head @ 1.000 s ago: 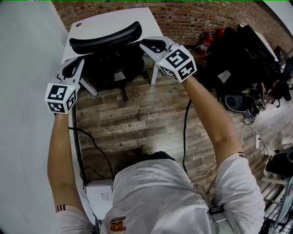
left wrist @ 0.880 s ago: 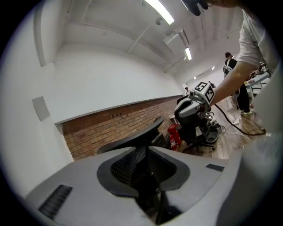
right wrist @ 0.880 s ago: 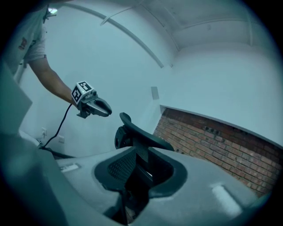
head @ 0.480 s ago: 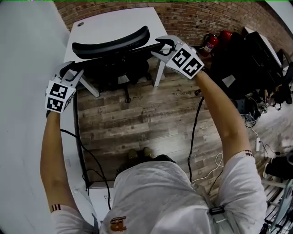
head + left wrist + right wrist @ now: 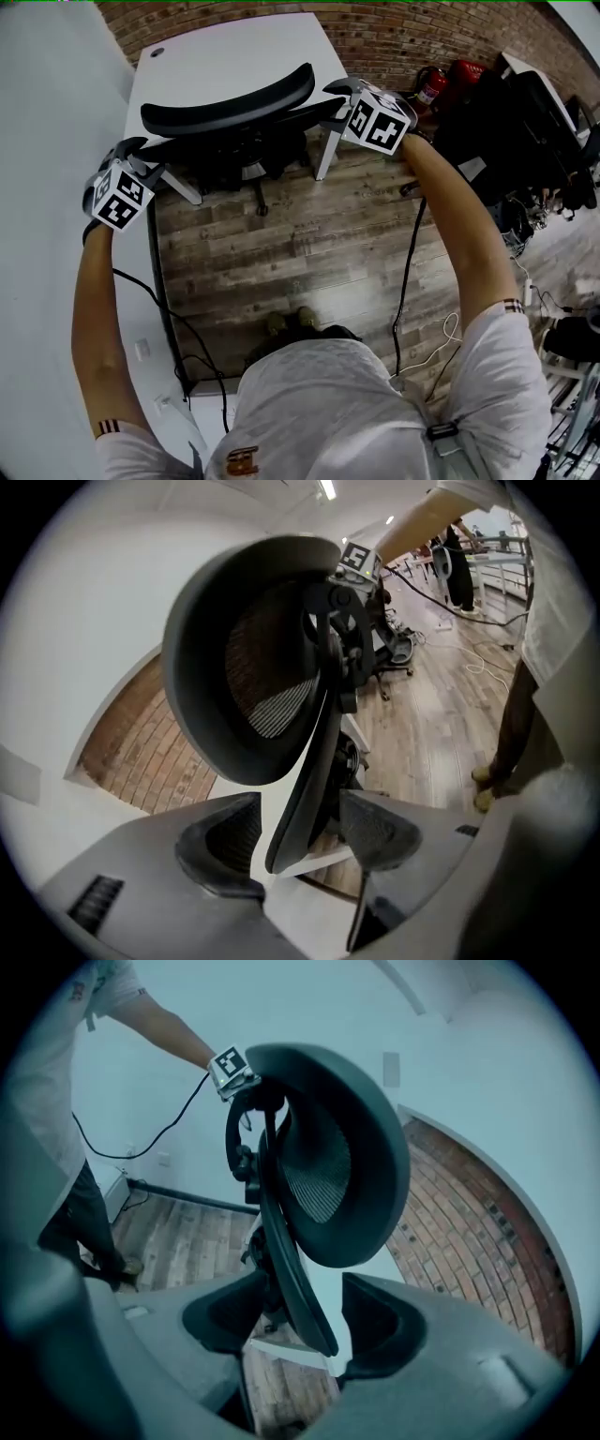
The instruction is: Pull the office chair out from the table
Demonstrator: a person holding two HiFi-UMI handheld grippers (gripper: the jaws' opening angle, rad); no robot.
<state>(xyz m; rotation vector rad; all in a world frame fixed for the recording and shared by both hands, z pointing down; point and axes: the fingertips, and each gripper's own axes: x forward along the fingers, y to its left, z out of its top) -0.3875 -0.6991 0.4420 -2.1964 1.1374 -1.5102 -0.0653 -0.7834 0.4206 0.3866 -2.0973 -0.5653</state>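
Lining up a two-handed grasp on the black mesh-backed office chair [image 5: 230, 98], which is sitting tucked in at the near edge of the white rectangular table [image 5: 234, 47], seat under the top and curved backrest just in front of that edge.

Bringing the left gripper [image 5: 141, 157] in by the table's near-left corner, tongs spread and just having been opening, straddling the left rim of the backrest without pressing on it. Matching that with the right gripper [image 5: 335, 103] by the table's near-right corner, tongs likewise spread and just having been opening, the right rim standing between the pads, close to one yet seemingly not pinched.

Probably needing next: sliding both pairs deeper over the rim before closing, squeezing at matching heights to avoid swivelling the seat, then drawing straight back from the table and keeping the pull level, rolling the base over the grey wood-plank floor [image 5: 281, 253] rather than tipping the back. Minding the black cable [image 5: 405, 262] trailing right of the table, a likely snag.

Seeing no open containers near the table; dark bags or gear [image 5: 506, 122] lying heaped well to its right, contents not showing.
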